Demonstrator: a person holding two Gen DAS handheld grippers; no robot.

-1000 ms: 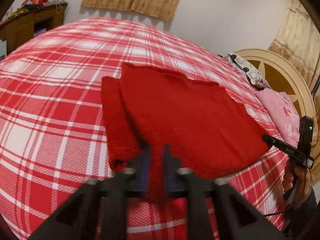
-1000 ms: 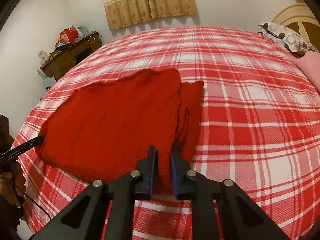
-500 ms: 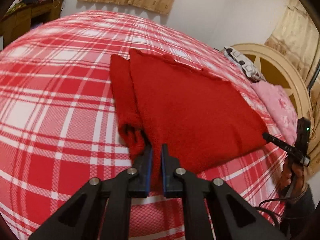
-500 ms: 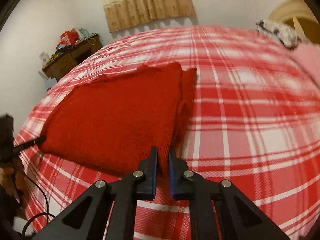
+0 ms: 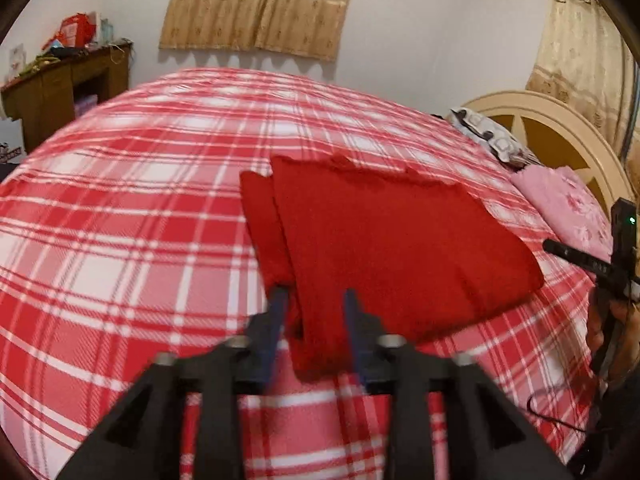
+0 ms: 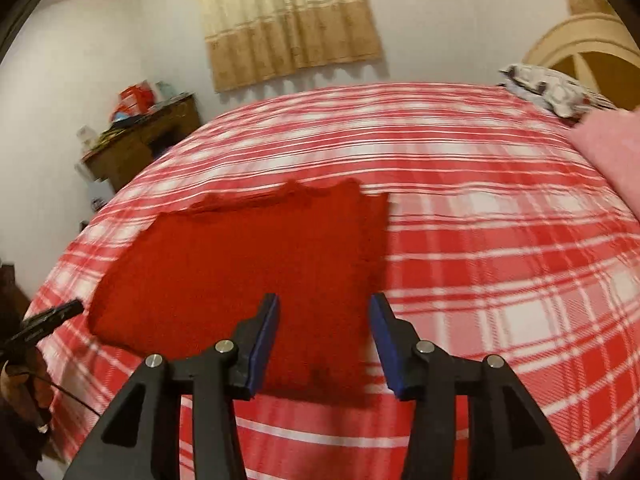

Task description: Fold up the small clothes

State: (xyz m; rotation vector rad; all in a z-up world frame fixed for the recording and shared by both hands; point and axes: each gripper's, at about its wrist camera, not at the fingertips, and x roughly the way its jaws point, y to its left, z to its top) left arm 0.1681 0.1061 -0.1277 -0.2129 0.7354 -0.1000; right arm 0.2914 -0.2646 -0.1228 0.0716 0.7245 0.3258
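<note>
Lying flat on the red plaid bedspread point(image 5: 120, 240): one folded red sweater point(image 5: 392, 248). We list our left gripper point(image 5: 314, 300) and right gripper point(image 6: 324, 308) both spread wide, above its near corners, gripping nothing.
</note>
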